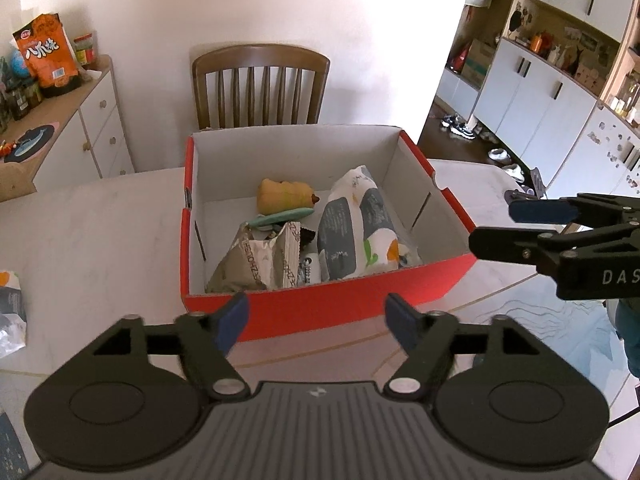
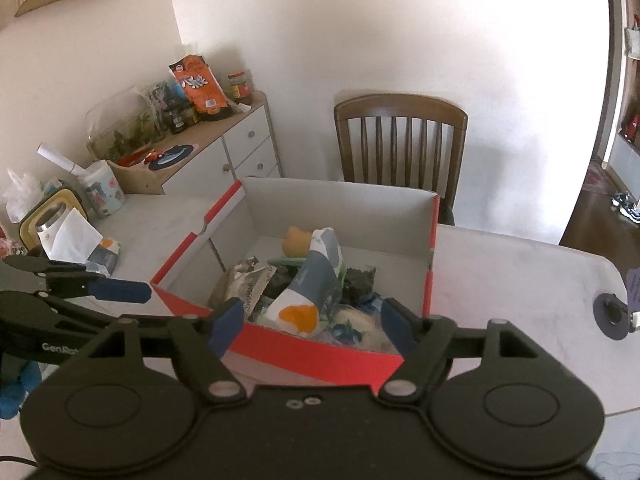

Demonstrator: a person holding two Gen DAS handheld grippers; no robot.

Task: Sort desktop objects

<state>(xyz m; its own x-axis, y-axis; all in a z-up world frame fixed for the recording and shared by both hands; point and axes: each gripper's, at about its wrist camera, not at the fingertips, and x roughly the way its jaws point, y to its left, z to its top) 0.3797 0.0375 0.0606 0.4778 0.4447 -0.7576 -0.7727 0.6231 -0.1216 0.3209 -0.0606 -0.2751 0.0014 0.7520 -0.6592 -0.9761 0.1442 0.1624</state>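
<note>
A red cardboard box with a white inside is seen on the pale table, in front of a wooden chair. Inside it are laid a grey-and-white tissue pack with an orange patch, a crumpled beige wrapper, a yellow soft toy, a green pen-like item and what may be dark wrappers, too small to be made out. The left gripper is held just before the box's near wall, its jaws spread apart with nothing between them. The right gripper is likewise spread and empty, near the box's near wall. A second tissue pack is left on the table, well apart from the box
</note>
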